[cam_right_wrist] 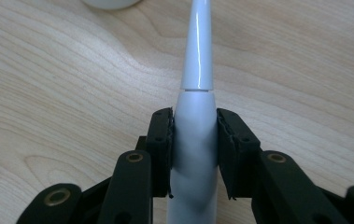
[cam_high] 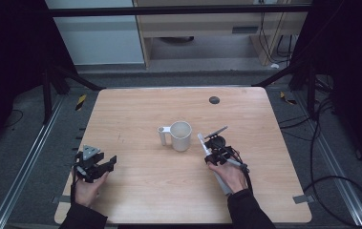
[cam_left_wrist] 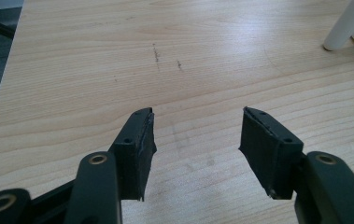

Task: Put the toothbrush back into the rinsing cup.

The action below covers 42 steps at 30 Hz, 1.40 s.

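A white mug (cam_high: pixel 181 135) stands upright at the middle of the wooden table (cam_high: pixel 150 109), its handle (cam_high: pixel 162 135) pointing left. Just right of the mug lies a white electric toothbrush (cam_high: pixel 201 140), its thin neck toward the mug. My right gripper (cam_high: pixel 213 153) is shut on its thick body. In the right gripper view both pads press the toothbrush (cam_right_wrist: pixel 197 60) between the jaws of the right gripper (cam_right_wrist: pixel 194 116), and the mug's base (cam_right_wrist: pixel 111 3) shows at the top. My left gripper (cam_high: pixel 108 167) rests near the table's left front, open and with nothing between its jaws (cam_left_wrist: pixel 195 116).
A small black round disc (cam_high: pixel 214 99) sits in the tabletop near the back edge. Metal rails and cables (cam_high: pixel 331 143) run along the floor on both sides. In the left gripper view bare wood lies ahead, and the mug handle (cam_left_wrist: pixel 340 28) is at the top right.
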### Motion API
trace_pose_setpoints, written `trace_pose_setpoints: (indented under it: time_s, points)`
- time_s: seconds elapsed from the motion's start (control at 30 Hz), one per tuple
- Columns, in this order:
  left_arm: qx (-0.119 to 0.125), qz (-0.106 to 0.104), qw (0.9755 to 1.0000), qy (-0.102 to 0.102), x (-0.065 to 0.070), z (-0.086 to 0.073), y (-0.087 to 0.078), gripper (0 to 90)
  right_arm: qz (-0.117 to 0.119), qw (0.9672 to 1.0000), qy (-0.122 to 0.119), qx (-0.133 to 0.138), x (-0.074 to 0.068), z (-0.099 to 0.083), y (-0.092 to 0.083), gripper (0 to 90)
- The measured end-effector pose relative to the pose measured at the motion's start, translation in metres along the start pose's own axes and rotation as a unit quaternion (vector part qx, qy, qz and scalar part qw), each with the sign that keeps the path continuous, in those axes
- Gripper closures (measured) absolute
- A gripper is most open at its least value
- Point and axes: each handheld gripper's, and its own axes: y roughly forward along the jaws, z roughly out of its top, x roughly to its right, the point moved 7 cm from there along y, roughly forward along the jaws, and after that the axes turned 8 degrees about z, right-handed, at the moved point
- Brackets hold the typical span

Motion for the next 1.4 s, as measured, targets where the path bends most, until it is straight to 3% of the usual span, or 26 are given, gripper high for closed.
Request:
trace_pose_setpoints:
  time_s: [0.1,0.37,0.53,0.73,0.93,1.03,1.07,1.17,1.3,1.4]
  points:
    - [0.000,0.000,1.0000,0.000,0.000,0.000,0.000,43.7,0.008,0.9995,0.008,0.028,0.002,0.003,-0.012,67.8]
    - [0.001,0.000,1.0000,0.000,0.000,0.000,0.000,43.8,0.009,0.9973,0.006,0.072,0.004,0.007,-0.028,67.9]
    - [0.002,0.000,1.0000,0.000,0.000,0.000,0.000,43.8,0.009,0.9937,0.000,0.112,0.005,0.012,-0.040,67.9]
    - [0.003,0.001,1.0000,-0.001,0.000,0.001,-0.001,43.8,0.012,0.9854,0.000,0.170,0.007,0.018,-0.051,67.8]
    - [0.002,0.002,1.0000,0.001,0.000,0.000,0.000,43.8,0.013,0.9734,0.001,0.229,0.008,0.026,-0.068,67.8]
    - [0.002,0.002,1.0000,0.000,0.000,0.000,0.000,43.8,0.017,0.9681,-0.004,0.250,0.005,0.031,-0.074,67.8]
    - [0.002,0.002,1.0000,0.000,0.000,0.000,0.000,43.8,0.017,0.9681,-0.004,0.250,0.005,0.031,-0.074,67.8]
    - [0.003,0.003,1.0000,0.000,0.000,0.001,-0.001,43.8,0.017,0.9637,-0.006,0.266,0.003,0.035,-0.077,67.8]
    - [0.003,0.003,1.0000,-0.001,-0.001,0.001,-0.001,43.6,0.021,0.9550,-0.001,0.296,0.001,0.041,-0.083,67.8]
    - [0.004,0.004,1.0000,0.000,-0.001,0.001,-0.001,43.5,0.027,0.9513,-0.002,0.307,-0.001,0.044,-0.086,67.8]
